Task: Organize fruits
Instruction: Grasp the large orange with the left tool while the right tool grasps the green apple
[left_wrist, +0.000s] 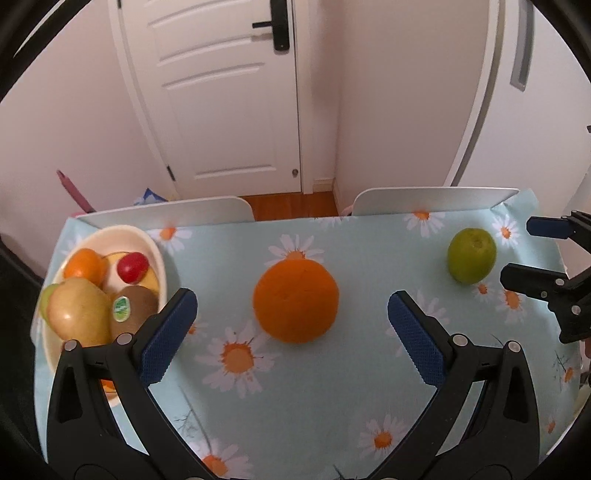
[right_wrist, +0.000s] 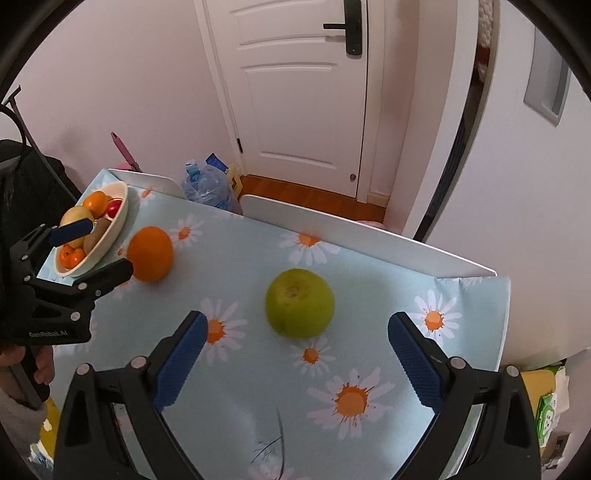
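Right wrist view, left hand-held gripper marked "GenRobot.AI", wide apart

Fruit and gear on the daisy-print table, by the numbers

Two fruits lie loose on the cloth: one large round orange and one round green citrus fruit. One oval cream bowl holds at least five more: two small orange mandarins, one red cherry tomato, one yellow-brown pear, one brown kiwi with a green sticker. Two black grippers with blue pads, one left gripper and one right gripper.
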